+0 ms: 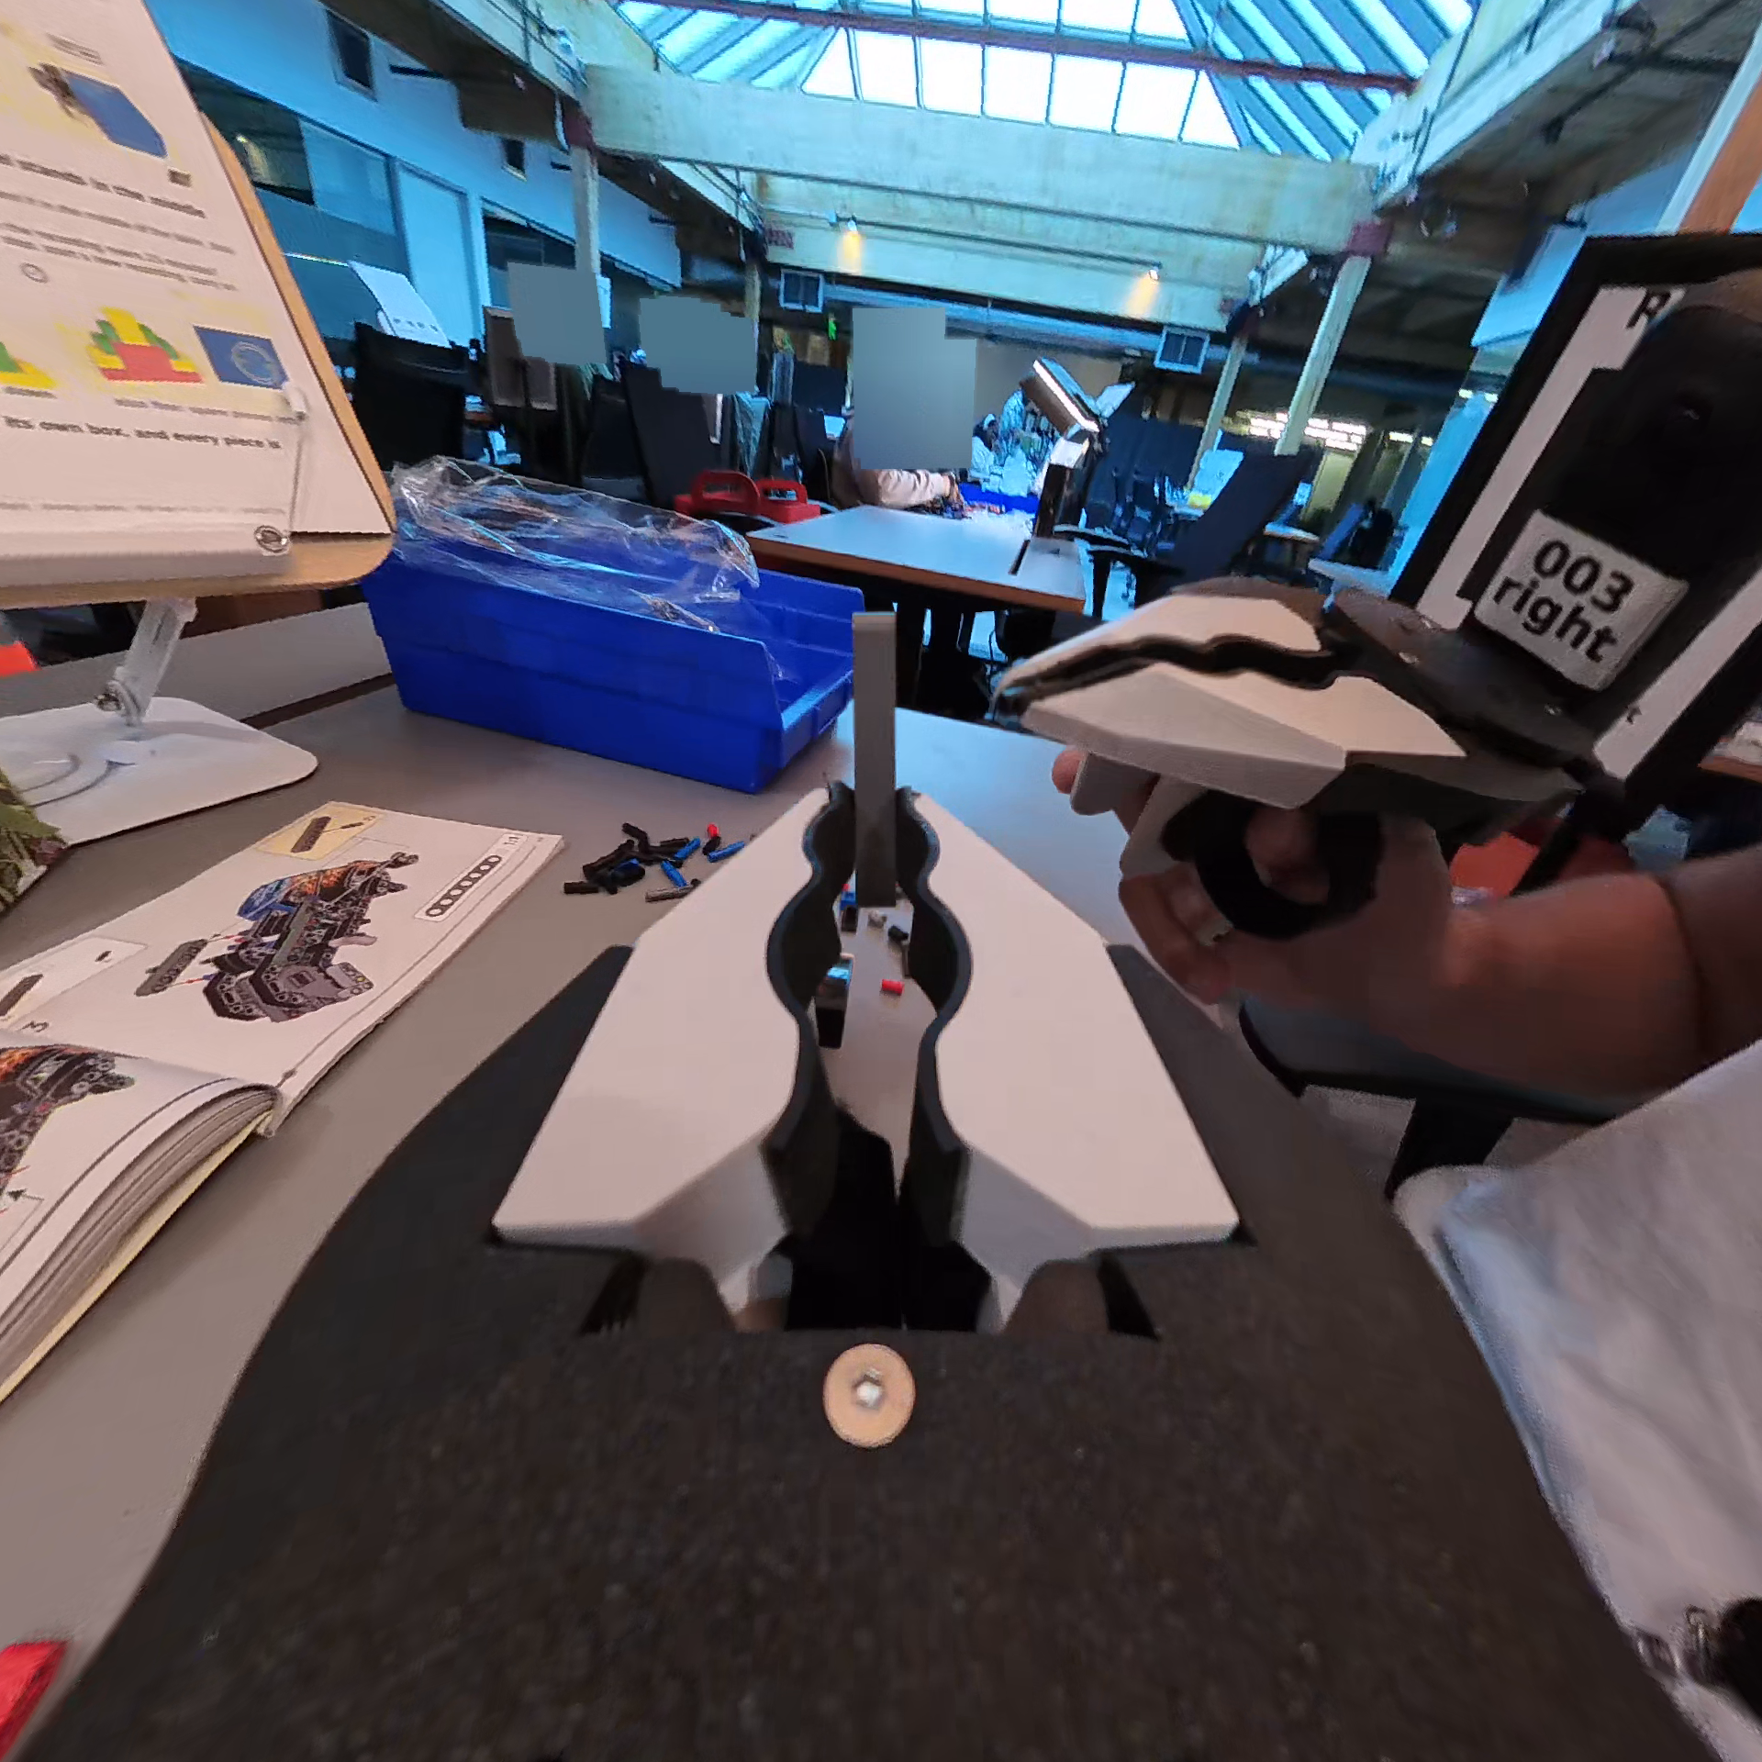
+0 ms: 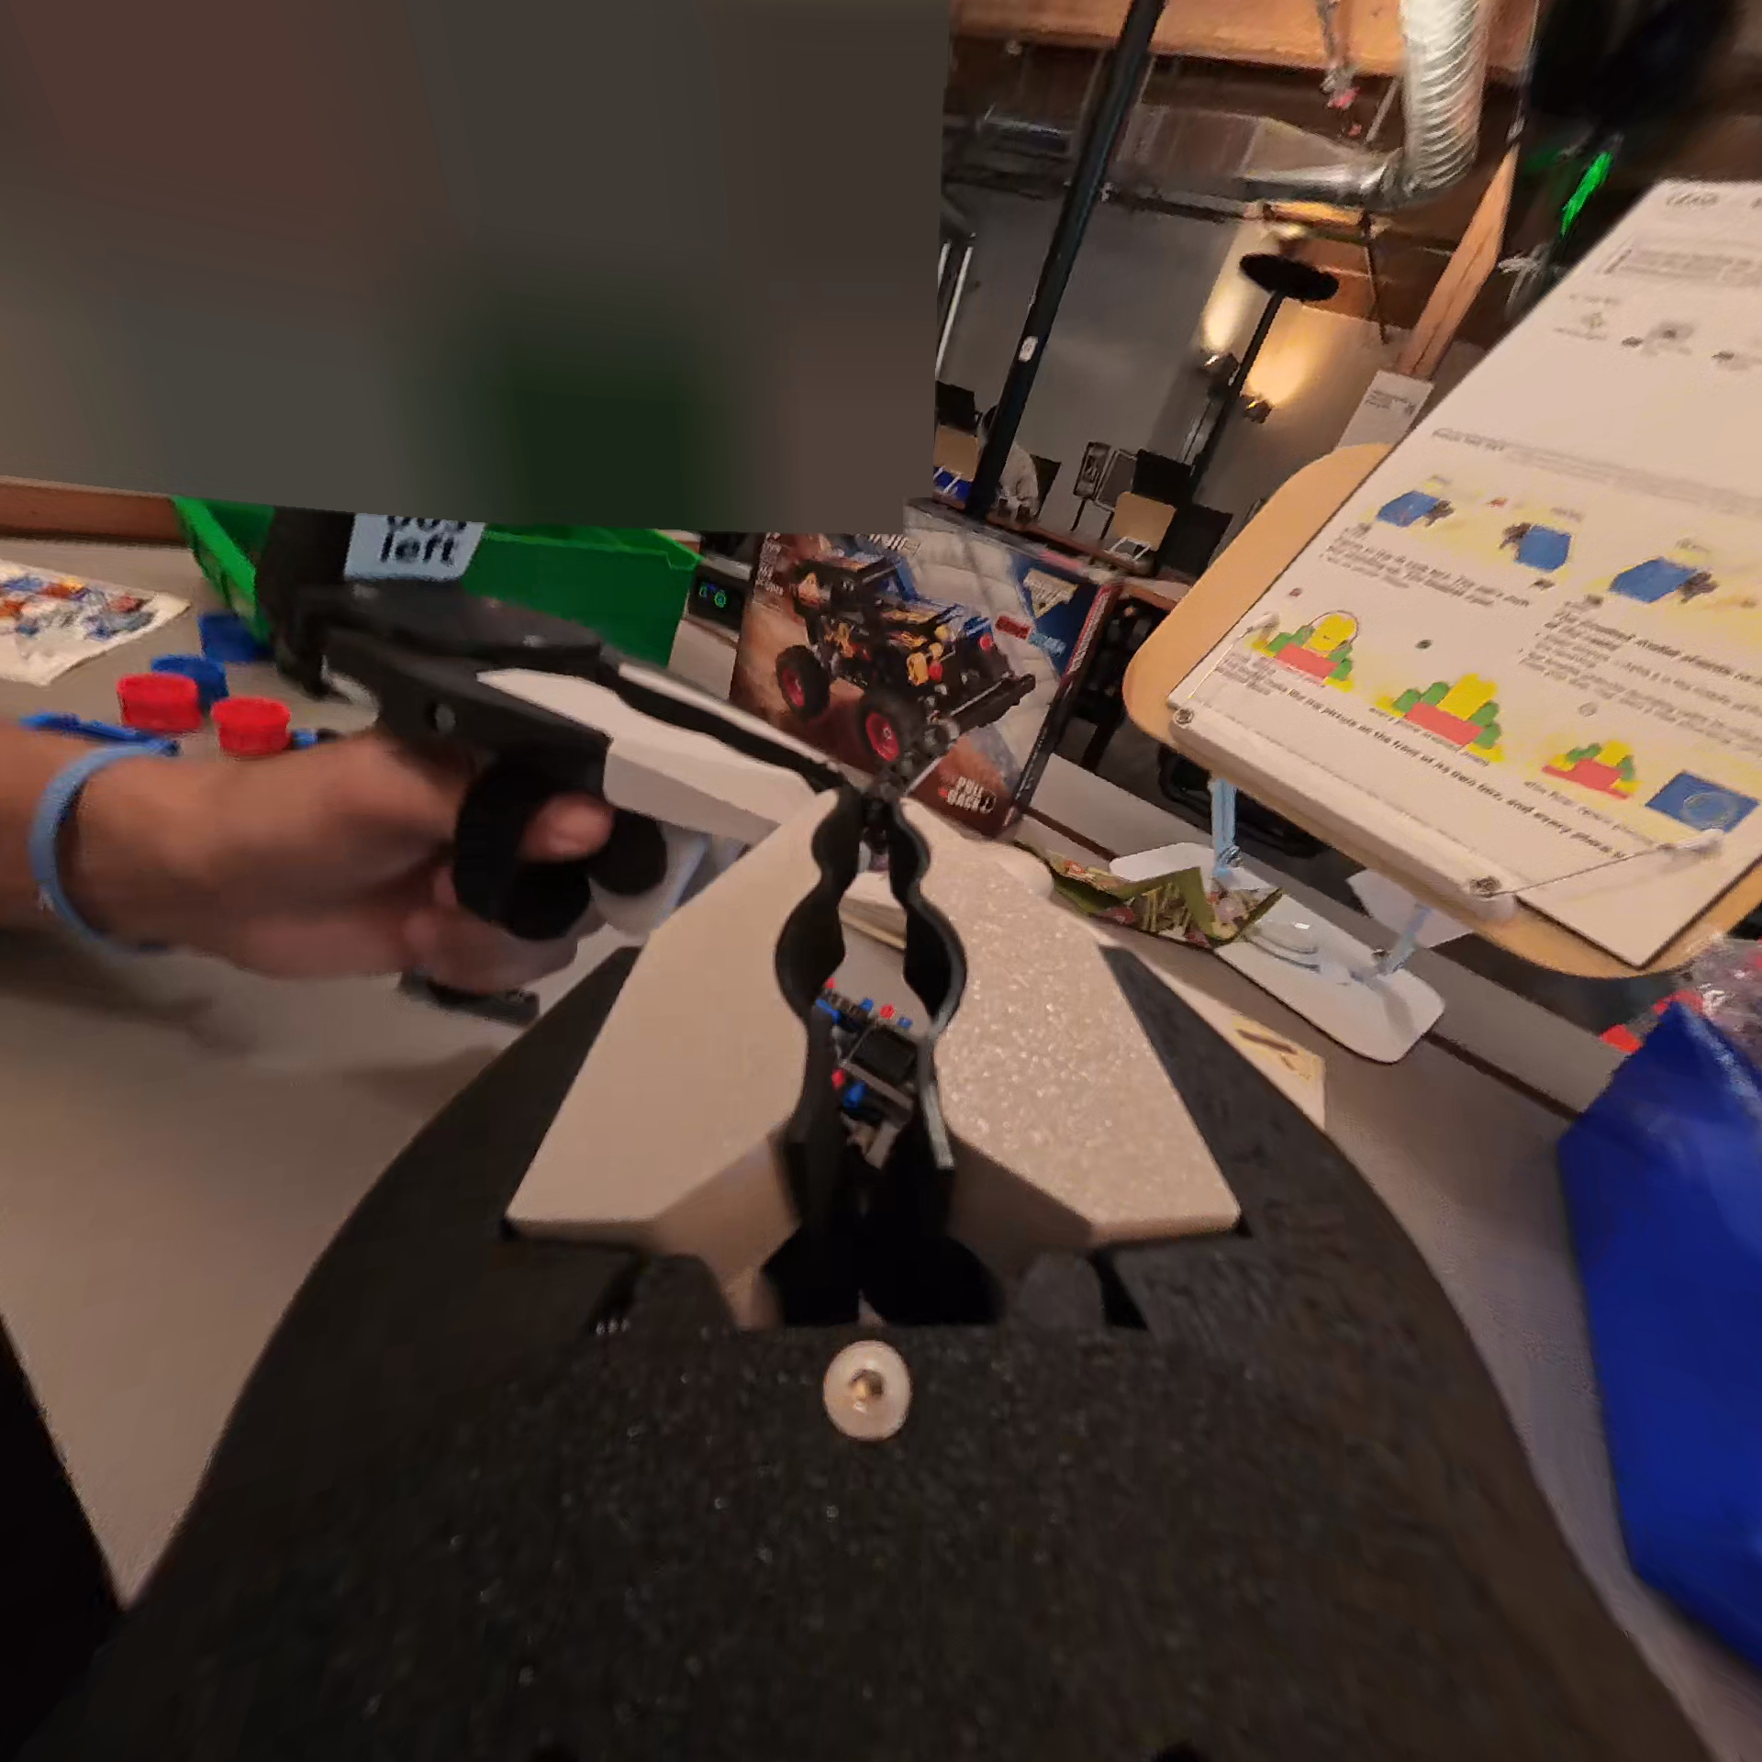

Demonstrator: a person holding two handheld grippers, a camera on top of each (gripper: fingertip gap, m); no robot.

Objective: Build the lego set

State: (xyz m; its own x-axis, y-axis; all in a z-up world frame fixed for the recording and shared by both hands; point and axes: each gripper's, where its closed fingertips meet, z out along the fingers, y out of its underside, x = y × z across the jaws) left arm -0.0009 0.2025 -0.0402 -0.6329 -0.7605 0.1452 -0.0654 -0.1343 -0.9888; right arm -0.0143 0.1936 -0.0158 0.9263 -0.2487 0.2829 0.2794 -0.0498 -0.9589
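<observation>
The left gripper (image 1: pixel 872 810) pinched a long, flat grey plastic beam (image 1: pixel 874 753) at its lower end, the beam standing upright above the grey worktop (image 1: pixel 496 763). The right gripper (image 2: pixel 882 810) had its jaws pressed together on a small black studded piece (image 2: pixel 906 753); what exactly it was I could not tell. Loose black, blue and red plastic pins (image 1: pixel 658 858) lay near the open instruction booklet (image 1: pixel 286 934). Both parts looked light, stiff and smooth, likely to twist if gripped at a tip; holding mid-length on flat faces seemed safer.
</observation>
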